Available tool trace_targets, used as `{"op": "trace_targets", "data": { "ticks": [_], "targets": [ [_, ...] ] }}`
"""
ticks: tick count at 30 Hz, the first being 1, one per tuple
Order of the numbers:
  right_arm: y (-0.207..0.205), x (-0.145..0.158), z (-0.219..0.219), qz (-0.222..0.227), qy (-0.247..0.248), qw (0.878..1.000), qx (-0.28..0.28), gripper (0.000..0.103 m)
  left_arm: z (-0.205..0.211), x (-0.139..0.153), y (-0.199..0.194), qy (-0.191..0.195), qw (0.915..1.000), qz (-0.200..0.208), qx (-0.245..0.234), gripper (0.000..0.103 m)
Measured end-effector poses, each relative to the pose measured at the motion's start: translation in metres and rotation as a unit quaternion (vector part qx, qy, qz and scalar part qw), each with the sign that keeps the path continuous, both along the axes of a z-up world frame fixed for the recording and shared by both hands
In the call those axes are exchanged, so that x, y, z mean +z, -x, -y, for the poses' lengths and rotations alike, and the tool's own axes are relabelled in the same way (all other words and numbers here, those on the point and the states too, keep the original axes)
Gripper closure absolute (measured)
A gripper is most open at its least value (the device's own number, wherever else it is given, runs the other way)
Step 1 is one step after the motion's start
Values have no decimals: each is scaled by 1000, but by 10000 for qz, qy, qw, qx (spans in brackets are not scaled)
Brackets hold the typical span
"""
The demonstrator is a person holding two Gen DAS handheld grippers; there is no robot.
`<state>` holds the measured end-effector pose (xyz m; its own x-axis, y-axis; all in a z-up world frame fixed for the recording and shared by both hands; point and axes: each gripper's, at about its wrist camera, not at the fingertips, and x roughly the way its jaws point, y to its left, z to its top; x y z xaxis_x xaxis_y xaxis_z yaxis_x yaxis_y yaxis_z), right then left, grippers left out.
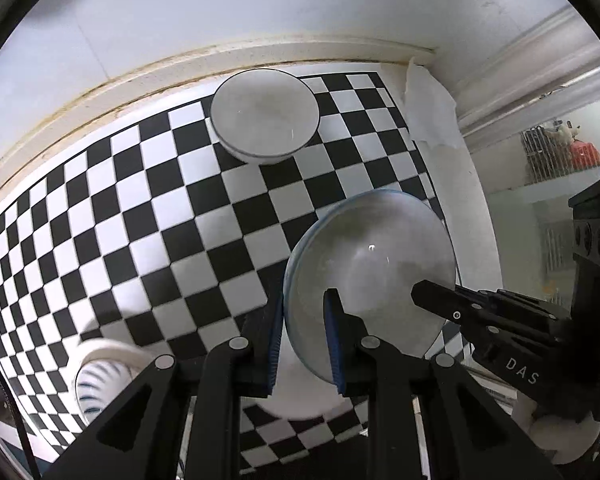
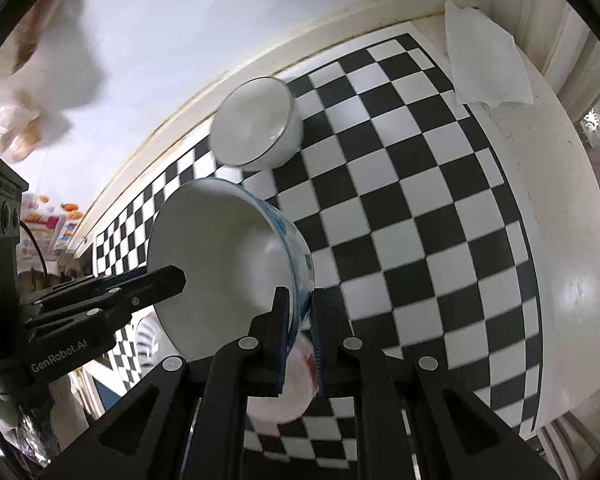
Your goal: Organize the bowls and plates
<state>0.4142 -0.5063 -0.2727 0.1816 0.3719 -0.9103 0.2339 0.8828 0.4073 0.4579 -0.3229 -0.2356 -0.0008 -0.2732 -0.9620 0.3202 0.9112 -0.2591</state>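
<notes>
My left gripper [image 1: 304, 316] is shut on the left rim of a white bowl with a blue outside [image 1: 376, 268], held above the checkered cloth. My right gripper [image 2: 300, 312] is shut on the opposite rim of the same blue-patterned bowl [image 2: 224, 256]; each gripper shows in the other's view. A white bowl with a dark rim [image 1: 265, 116] stands at the back of the cloth near the wall, also in the right wrist view [image 2: 256, 120]. A white dish [image 2: 288, 392] lies below the held bowl. A striped white bowl [image 1: 100, 380] sits at the front left.
A black-and-white checkered cloth [image 1: 140, 208] covers the white counter [image 2: 572, 280]. A crumpled white tissue [image 2: 488, 64] lies at the back right corner, also in the left wrist view [image 1: 432, 112]. A wall runs along the back. Packaged goods [image 2: 52, 224] sit at far left.
</notes>
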Motion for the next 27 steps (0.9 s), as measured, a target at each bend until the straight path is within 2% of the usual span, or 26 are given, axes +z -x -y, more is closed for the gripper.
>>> {"op": "trace_targets", "data": {
  "ticks": [6,10,20,27],
  "targets": [
    [35,22,-9,32,-49,9999,83,91,-20,2,37,-20,10000,27,-1,85],
    [54,22,-22,-44,-97,9998,138,90,-33,-9,54,-71,9999,-103,80,85],
    [73,-23,-41,-510,-49,9982,313,90,-36,-53,69,-461,9979,-444,-13,85],
    [72,-40,-43,-703,55,9970,331,91,-28,-74,72,-763,9954,-541,-217,85]
  ]
}}
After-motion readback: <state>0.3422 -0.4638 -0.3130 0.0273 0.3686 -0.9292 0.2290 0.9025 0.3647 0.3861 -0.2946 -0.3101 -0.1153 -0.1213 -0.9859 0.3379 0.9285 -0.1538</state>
